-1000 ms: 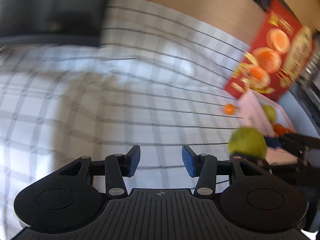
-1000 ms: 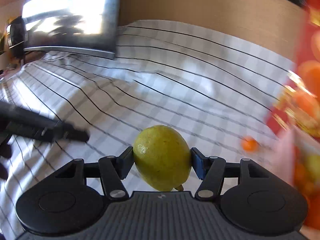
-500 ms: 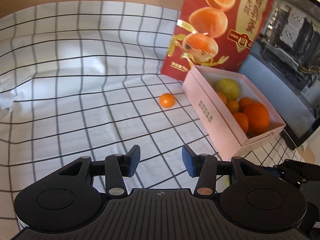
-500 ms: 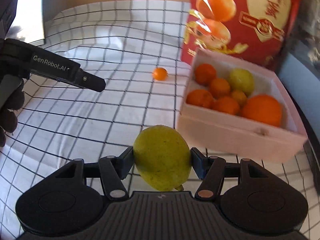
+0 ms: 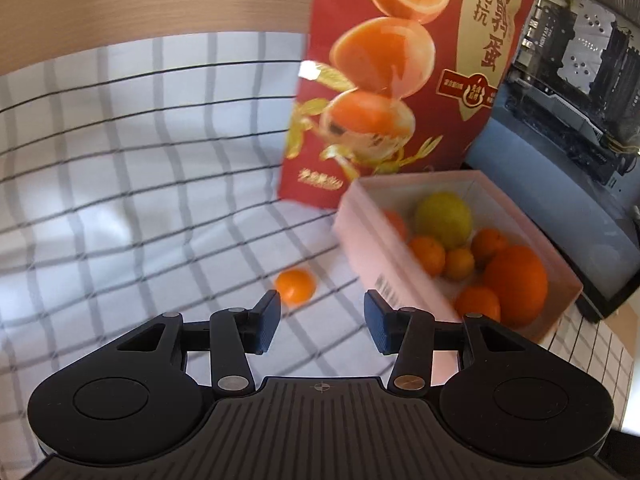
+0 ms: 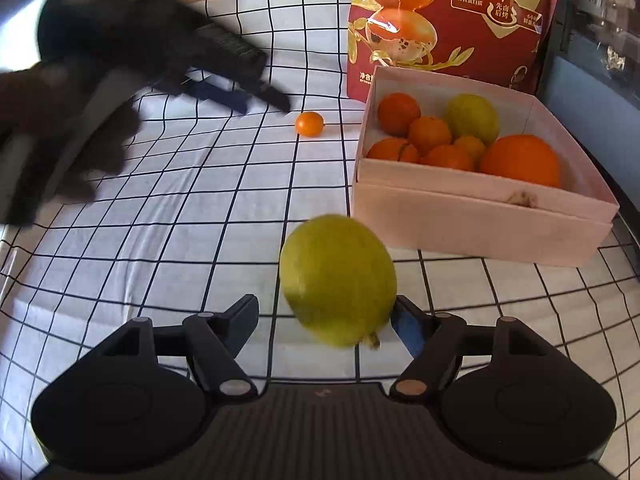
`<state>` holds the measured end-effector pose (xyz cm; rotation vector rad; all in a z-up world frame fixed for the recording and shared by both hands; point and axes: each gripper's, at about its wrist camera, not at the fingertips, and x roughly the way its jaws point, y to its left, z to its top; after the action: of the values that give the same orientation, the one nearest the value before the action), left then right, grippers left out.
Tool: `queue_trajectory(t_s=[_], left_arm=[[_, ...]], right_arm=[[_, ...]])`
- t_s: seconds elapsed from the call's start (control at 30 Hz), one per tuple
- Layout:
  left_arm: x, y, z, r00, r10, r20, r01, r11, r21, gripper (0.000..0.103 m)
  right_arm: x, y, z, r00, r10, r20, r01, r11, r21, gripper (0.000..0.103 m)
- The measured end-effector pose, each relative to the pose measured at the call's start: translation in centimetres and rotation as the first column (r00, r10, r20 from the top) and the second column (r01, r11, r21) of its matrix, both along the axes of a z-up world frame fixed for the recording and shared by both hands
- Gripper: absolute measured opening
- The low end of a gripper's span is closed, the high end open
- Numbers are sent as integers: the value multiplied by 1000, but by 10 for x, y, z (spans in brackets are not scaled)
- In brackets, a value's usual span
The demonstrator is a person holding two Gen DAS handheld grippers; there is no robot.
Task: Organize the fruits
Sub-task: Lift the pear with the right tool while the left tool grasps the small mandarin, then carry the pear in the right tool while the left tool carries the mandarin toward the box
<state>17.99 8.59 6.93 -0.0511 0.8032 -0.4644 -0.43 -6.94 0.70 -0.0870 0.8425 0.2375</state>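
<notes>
Your right gripper [image 6: 324,320] is opening, the green fruit [image 6: 338,280] loose between its jaws, near the pink box [image 6: 480,208]. Your left gripper [image 5: 320,324] hangs open and empty by the small orange [image 5: 295,287].

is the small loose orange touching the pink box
Apart. The right wrist view shows the small orange alone on the checked cloth, with bare cloth between it and the pink box.

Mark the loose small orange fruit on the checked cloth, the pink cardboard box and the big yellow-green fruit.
Small orange fruit [image 6: 309,123], right wrist view, its middle.
Pink cardboard box [image 6: 476,216], right wrist view, near wall.
Big yellow-green fruit [image 6: 338,280], right wrist view, its middle.
</notes>
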Motion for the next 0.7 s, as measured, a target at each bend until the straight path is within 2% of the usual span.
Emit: queue_trajectory(t_s=[0.03, 0.17, 0.37, 0.4, 0.43, 0.47, 0.5, 0.6, 0.7], left_arm=[[7, -7, 0, 1000, -10, 0, 10, 1000, 9, 51], [27, -33, -12, 1000, -7, 10, 5, 985, 174, 51], [38, -34, -34, 1000, 25, -14, -21, 967, 254, 51], [39, -34, -36, 1000, 28, -10, -24, 965, 262, 51], [39, -33, -36, 1000, 27, -3, -25, 965, 261, 46], [39, -33, -36, 1000, 25, 2, -24, 966, 256, 36], [38, -33, -36, 1000, 22, 2, -22, 968, 250, 34], [36, -28, -35, 999, 32, -32, -25, 975, 219, 34], [16, -18, -30, 998, 46, -42, -38, 985, 165, 33]], right_arm=[[-2, 0, 0, 1000, -3, -2, 3, 1000, 6, 73], [-7, -2, 2, 1000, -18, 1, 18, 1000, 5, 73], [-13, -13, 7, 998, -56, 13, 56, 998, 5, 73], [-14, -15, 7, 998, -63, 12, 63, 998, 6, 73], [-14, -17, 7, 998, -69, 11, 69, 998, 6, 73], [-14, -20, 7, 997, -74, 11, 74, 997, 6, 73], [-14, -22, 8, 997, -77, 11, 77, 997, 6, 73], [-16, -25, 10, 997, -80, 15, 80, 997, 5, 73], [-16, -26, 13, 997, -70, 24, 70, 998, 4, 73]])
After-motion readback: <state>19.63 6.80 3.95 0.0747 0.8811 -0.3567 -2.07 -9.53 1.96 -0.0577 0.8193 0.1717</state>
